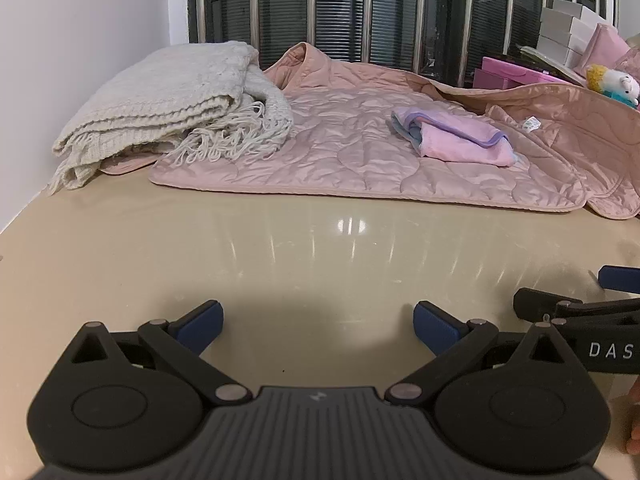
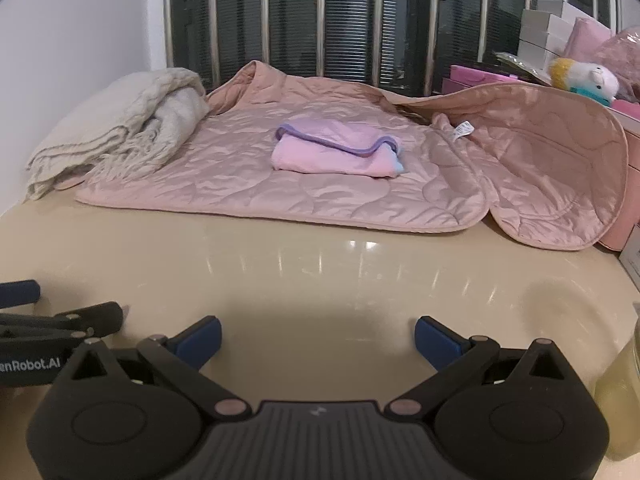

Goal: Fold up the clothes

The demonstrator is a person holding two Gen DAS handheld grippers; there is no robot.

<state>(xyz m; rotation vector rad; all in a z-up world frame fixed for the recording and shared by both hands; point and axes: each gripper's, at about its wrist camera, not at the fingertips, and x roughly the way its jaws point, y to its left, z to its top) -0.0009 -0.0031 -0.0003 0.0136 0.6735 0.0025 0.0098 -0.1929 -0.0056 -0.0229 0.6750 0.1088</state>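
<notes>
A pink quilted jacket [image 1: 352,156] lies spread on the beige table, also in the right wrist view [image 2: 280,184]. A small folded pink cloth with purple trim [image 1: 456,136] rests on it, and shows in the right wrist view too [image 2: 336,152]. A folded cream knitted blanket [image 1: 168,96] sits at the far left, partly on the jacket [image 2: 120,128]. My left gripper [image 1: 318,326] is open and empty over bare table, well short of the jacket. My right gripper [image 2: 318,338] is open and empty beside it.
Pink boxes [image 1: 516,72], white boxes [image 1: 568,28] and a plush toy [image 2: 584,76] stand at the back right. A barred window runs behind. A white wall [image 1: 80,20] is at the left. A yellowish jar [image 2: 620,384] stands at the right edge.
</notes>
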